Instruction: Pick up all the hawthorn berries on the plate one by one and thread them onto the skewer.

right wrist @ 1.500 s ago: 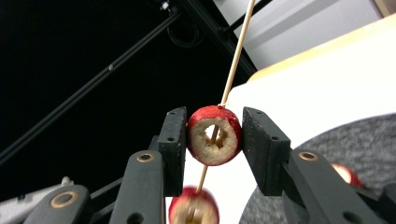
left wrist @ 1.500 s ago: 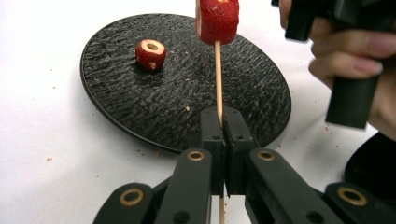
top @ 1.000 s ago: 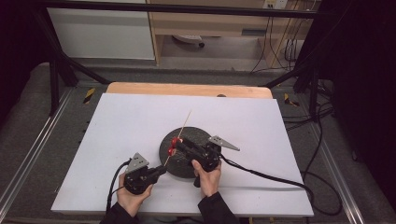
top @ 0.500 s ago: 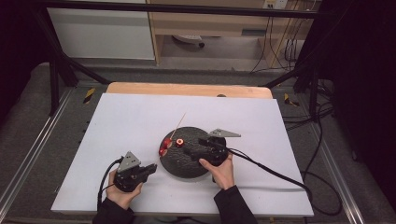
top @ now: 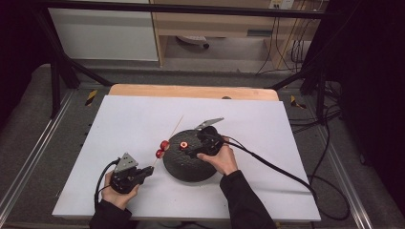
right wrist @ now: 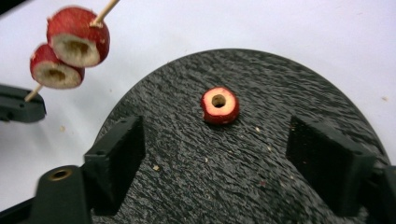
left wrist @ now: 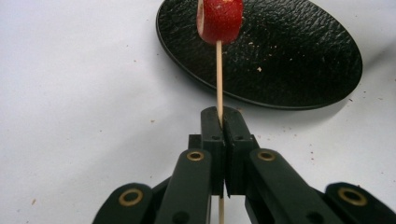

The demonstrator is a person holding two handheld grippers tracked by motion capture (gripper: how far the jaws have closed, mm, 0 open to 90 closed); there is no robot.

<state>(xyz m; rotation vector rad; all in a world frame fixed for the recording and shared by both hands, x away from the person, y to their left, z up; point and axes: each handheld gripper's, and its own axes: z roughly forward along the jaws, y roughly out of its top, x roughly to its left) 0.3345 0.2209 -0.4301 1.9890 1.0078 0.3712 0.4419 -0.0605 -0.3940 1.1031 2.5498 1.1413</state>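
While the left hand-held gripper (left wrist: 219,122) clamps the skewer (left wrist: 218,79), two red rings (right wrist: 70,51) sit threaded.

A lab: black frame rails (top: 57,71), trailing cables (top: 305,52), white tabletop (top: 119,124)

Matt black plate (right wrist: 243,186), pebbled and leathery in grain, flecked with pale crumbs. Thin pale wooden skewer (left wrist: 219,74), smooth. Red fruit rings (right wrist: 77,35), skin slightly glossy, cut faces pale and rough. White tabletop sheet (top: 267,129), smooth and matt. Matt black plastic jaws with brass-coloured rivets (left wrist: 195,155).
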